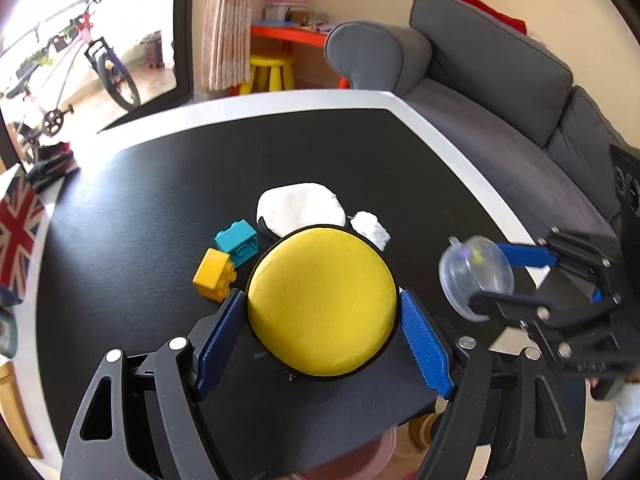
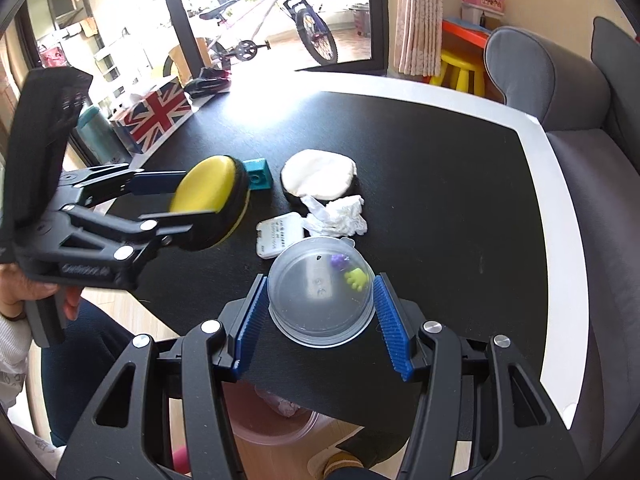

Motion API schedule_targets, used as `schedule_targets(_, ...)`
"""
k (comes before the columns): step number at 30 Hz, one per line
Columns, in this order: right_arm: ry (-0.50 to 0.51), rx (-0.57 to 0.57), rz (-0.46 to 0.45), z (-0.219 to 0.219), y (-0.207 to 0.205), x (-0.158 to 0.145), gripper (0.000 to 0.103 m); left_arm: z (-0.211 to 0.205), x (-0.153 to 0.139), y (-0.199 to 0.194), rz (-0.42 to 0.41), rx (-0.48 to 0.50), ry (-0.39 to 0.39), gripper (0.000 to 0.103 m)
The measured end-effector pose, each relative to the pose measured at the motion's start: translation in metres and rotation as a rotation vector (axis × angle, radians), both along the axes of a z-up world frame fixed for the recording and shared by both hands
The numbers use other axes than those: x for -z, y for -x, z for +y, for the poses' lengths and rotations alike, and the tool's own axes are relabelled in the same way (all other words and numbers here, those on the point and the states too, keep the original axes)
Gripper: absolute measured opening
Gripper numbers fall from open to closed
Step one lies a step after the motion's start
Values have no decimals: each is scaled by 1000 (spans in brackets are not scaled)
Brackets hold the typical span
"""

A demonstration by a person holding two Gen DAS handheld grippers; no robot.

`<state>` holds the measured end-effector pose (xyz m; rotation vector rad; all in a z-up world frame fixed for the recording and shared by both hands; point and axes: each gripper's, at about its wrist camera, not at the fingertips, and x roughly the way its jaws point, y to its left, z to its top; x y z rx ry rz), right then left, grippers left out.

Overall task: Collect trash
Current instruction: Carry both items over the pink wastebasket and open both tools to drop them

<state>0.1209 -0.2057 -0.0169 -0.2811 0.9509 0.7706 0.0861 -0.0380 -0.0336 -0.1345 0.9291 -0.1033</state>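
- Sofa (image 1: pixel 500 92), grey, runs along the far right side of the table.
- Black table (image 2: pixel 440 184) with a white border carries all the small things; a Union Jack box (image 2: pixel 158 114) sits at its far left edge.
- Bicycle (image 2: pixel 276 20) stands outside the glass door beyond the table.
- Yellow stool (image 1: pixel 272 70) stands under an orange desk (image 1: pixel 292 34) beside the sofa arm.
- Left gripper (image 1: pixel 322 316) is clamped on a round yellow pad with a black rim (image 1: pixel 322 300), its blue fingers (image 1: pixel 426 344) pressing both sides; in the right wrist view the pad hangs clear above the table, tilted on edge, and a hand (image 2: pixel 24 292) grips the handle.
- Right gripper (image 2: pixel 320 300) is clamped on a clear plastic lid (image 2: pixel 320 292) over the near table edge, pointing steeply down; 2 small toy bits, 1 purple and 1 yellow-green, show through the lid.
- White round pad (image 2: pixel 320 178) lies mid-table, with crumpled white tissue (image 2: pixel 340 214) touching its near side.
- White packet (image 2: pixel 280 234) lies just beside the tissue, partly behind the lid.
- Teal brick (image 1: pixel 237 242) and yellow brick (image 1: pixel 214 274) touch each other, left of the held pad.
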Motion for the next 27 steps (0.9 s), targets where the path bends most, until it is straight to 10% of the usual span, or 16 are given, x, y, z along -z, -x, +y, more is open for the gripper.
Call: schedule_targets(27,-56,-136,-17,-16,117,-10,54,-17,-8,137,-69,8,27,75)
